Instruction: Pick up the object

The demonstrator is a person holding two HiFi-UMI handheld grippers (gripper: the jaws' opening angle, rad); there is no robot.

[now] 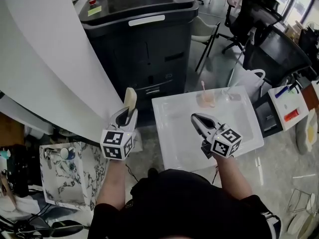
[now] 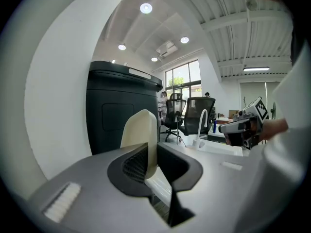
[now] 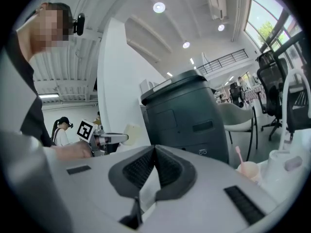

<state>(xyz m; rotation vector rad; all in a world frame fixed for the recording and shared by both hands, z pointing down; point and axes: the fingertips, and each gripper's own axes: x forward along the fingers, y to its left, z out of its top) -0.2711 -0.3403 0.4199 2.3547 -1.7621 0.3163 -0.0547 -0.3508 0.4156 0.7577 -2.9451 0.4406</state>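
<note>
Left gripper (image 1: 127, 116) clamped on the cream slab (image 1: 130, 98) — long axis running to 12 o'clock, held in the air. Right gripper (image 1: 196, 117), at its 3 o'clock over the white basin (image 1: 172, 146) — clenched, empty.

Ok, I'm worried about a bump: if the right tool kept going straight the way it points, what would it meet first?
Probably the dark grey machine: the shut, empty right tool aims at it and would pass left of the pink cup. How far off the machine stands is unclear.
</note>
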